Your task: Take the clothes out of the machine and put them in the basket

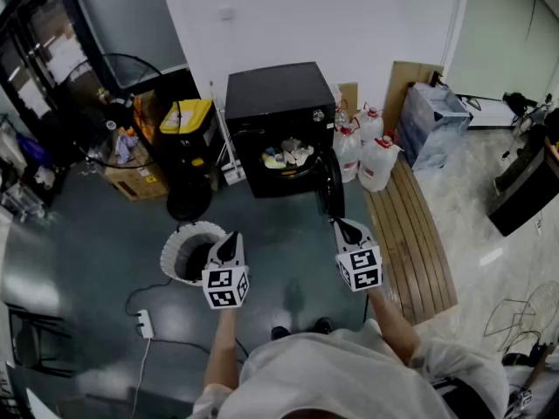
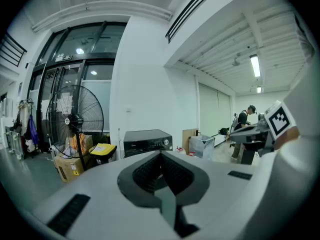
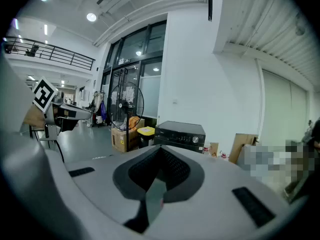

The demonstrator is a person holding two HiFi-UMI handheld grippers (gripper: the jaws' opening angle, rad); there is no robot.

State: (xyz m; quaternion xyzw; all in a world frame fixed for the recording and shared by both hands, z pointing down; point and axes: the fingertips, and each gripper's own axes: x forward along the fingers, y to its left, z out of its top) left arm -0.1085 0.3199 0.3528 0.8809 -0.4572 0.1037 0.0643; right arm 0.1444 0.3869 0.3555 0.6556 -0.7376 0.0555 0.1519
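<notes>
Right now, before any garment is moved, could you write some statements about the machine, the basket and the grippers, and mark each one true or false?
1. The machine's door is open. True.
2. The clothes are already in the basket. False: they lie inside the machine.
3. The right gripper holds a garment. False: its jaws are shut on nothing.
4. The basket stands on the floor, nearer to the left gripper than to the right one. True.
5. The bin beside the machine has a red lid. False: the lid is yellow.
</notes>
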